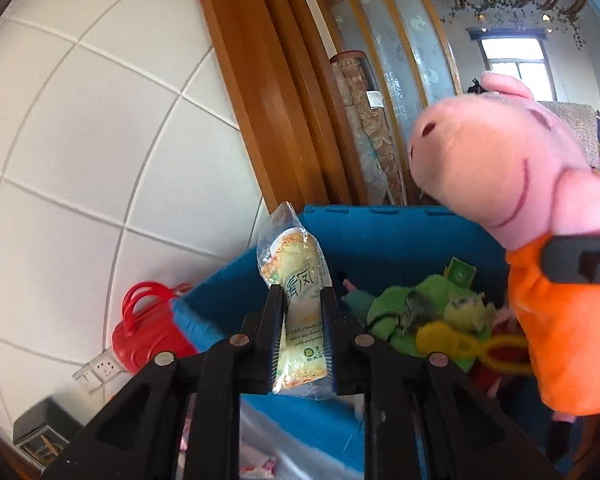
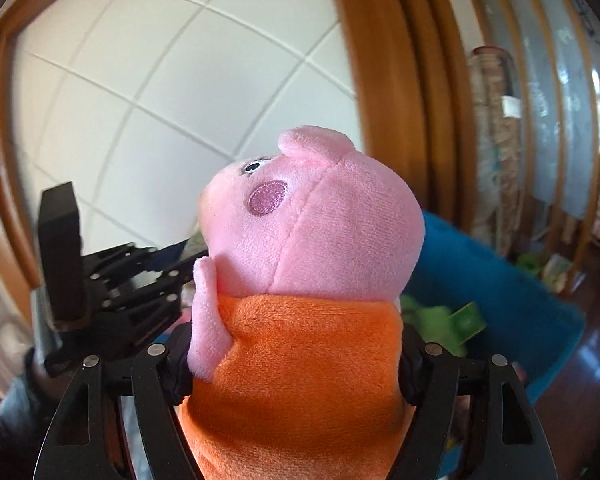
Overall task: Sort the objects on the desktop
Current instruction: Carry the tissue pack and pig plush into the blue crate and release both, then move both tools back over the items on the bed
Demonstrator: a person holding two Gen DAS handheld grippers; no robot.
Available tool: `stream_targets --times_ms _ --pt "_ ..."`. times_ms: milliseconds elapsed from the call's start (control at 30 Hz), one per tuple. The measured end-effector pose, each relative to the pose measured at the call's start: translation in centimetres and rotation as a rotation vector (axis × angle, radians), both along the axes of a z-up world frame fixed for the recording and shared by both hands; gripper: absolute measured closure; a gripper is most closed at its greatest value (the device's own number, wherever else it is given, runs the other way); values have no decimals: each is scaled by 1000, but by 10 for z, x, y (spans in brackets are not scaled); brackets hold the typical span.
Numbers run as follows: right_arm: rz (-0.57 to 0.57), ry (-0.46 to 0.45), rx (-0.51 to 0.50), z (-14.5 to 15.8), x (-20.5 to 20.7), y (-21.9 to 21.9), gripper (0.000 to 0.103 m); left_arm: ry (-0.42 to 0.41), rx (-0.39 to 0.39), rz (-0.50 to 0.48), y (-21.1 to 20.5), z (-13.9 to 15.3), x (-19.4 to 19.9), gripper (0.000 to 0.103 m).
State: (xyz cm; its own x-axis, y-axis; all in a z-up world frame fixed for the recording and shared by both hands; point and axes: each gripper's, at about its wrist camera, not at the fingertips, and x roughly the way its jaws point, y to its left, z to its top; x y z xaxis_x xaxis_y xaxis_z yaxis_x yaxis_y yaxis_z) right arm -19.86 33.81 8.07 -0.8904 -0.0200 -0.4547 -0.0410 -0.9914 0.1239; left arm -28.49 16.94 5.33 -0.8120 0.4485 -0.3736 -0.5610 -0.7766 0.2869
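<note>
Left gripper [image 1: 302, 312] clamped on bagged paper cups [image 1: 300, 304], over blue bin [image 1: 380, 236]. Right gripper [image 2: 296, 364] clamped on pig plush toy [image 2: 312, 240], also at bin. Step: carry to drop. Next probably: open jaws over bin, among toys inside.

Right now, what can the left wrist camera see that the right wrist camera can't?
Only the left wrist view shows the red bag by the wall, the yellow clip in the bin, and the printed packet clamped in the left gripper. Only the right wrist view shows the pig's eye and the right gripper squeezing its orange body. Both show the pig plush and the blue bin.
</note>
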Motion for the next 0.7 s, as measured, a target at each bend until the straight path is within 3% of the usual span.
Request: stream_targets --times_ms 100,167,233,467,700 --pt "-50 -4 -63 2 -20 41 13 27 -43 115 38 8 -17 55" --pt "-62 29 -97 7 -20 59 4 40 -10 175 42 13 -22 28" --pt "-67 71 -111 13 -14 69 1 54 34 218 41 17 -23 19" --pt "-32 158 -151 15 12 79 0 84 5 276 38 8 -6 14" --pt "-90 239 -115 9 26 72 0 70 8 346 16 -3 12 14"
